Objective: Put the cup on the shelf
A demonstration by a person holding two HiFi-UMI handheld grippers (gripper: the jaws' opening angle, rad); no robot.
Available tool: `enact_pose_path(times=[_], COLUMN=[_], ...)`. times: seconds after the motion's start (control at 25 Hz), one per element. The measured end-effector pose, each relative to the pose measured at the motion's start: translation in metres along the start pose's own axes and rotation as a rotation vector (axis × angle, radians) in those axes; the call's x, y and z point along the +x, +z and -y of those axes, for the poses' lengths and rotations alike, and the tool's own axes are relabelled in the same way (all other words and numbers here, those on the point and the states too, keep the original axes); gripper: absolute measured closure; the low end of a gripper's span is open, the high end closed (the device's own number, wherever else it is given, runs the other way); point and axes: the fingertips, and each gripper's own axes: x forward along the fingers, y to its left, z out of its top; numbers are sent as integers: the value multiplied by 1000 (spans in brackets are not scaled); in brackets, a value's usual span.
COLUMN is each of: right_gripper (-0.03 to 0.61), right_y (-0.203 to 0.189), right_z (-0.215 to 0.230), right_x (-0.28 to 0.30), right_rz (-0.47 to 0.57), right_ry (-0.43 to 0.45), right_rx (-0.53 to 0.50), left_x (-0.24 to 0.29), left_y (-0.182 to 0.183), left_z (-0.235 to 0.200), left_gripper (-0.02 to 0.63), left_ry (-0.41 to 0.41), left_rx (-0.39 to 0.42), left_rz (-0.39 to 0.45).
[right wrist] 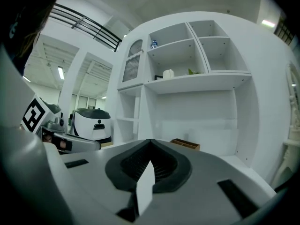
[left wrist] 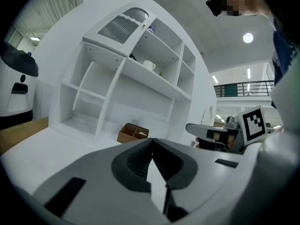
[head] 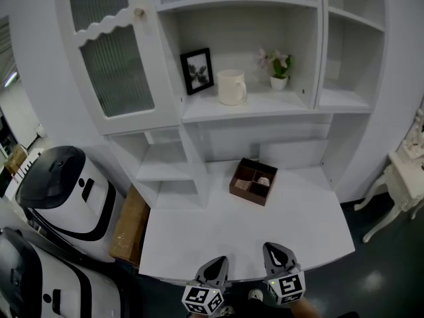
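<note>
A white cup point(head: 232, 87) stands upright on the middle shelf point(head: 265, 106) of the white cabinet, between a black picture frame point(head: 197, 71) and a small potted plant point(head: 280, 68). It also shows small in the left gripper view as the cup point(left wrist: 148, 65) and in the right gripper view as the cup point(right wrist: 168, 73). My left gripper point(head: 217, 265) and right gripper point(head: 275, 252) hover side by side at the desk's near edge, far from the cup. Both are shut with nothing between their jaws.
A brown divided wooden box point(head: 254, 181) sits on the white desk point(head: 199, 237) below the shelf. A glass-fronted cabinet door point(head: 112, 52) hangs at upper left. White-and-black machines point(head: 66, 191) and a cardboard box point(head: 129, 225) stand left of the desk; a white side table point(head: 404, 177) stands to the right.
</note>
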Motion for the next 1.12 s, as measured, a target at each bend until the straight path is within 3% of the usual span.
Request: enact_pose_path(times=[0.36,0.56,1.12], right_gripper=[571,571,571], right_y=[-2,-1,0], right_z=[3,6,4], right_x=[12,16,28], right_rz=[-28,-25,-31], right_ry=[2,0,34], right_rx=[-63,-49,-83], left_x=[7,8,9], left_y=[3,3,5], left_z=[-11,-21,-33], left_gripper=[611,611,611], left_ry=[61,124,167], left_rx=[53,54,51], left_rz=[2,-4,-3])
